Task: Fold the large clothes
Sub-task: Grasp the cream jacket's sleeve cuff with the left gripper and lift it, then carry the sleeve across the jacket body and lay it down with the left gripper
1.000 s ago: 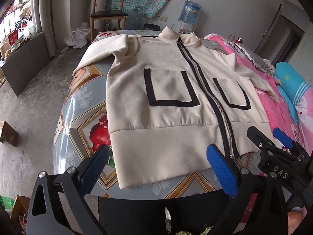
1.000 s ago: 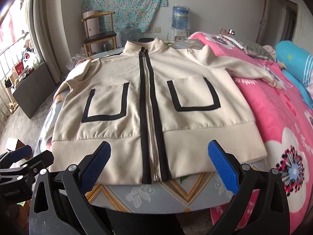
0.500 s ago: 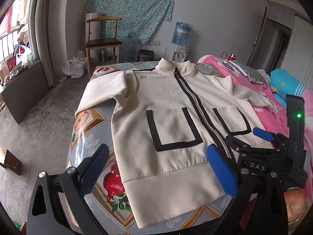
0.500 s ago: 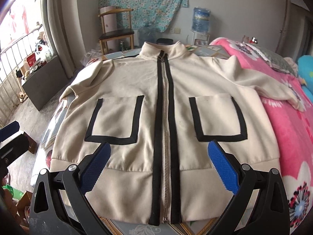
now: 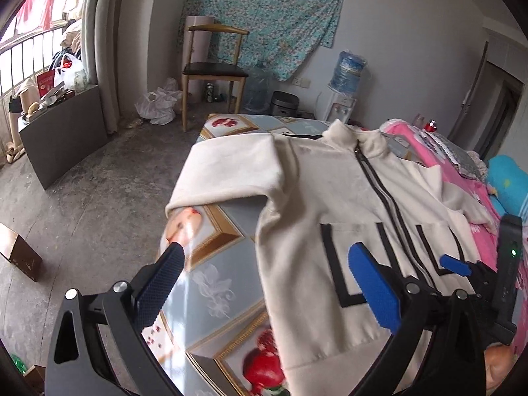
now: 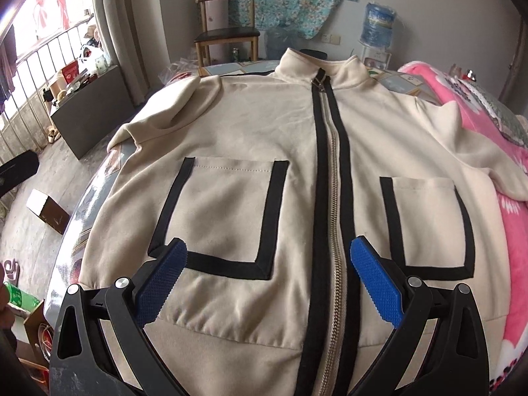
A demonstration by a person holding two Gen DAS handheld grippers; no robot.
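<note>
Both tongs gape wide, gripping nothing! Right gripper [image 6: 267, 274] hovers over the cream jacket [image 6: 264, 151], which lies flat on the table [image 5: 211, 264], zipper running dead ahead. Left gripper [image 5: 264, 274] straddles the jacket's left edge, nearer the folded sleeve [image 5: 231, 168] up ahead-left, likely first to fold.

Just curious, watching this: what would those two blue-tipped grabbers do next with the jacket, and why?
Probably the left gripper reaches for the left sleeve to fold it inward. The jacket lies flat and zipped, both sleeves are spread out, and both grippers, the right gripper too, are open and hold nothing.
</note>
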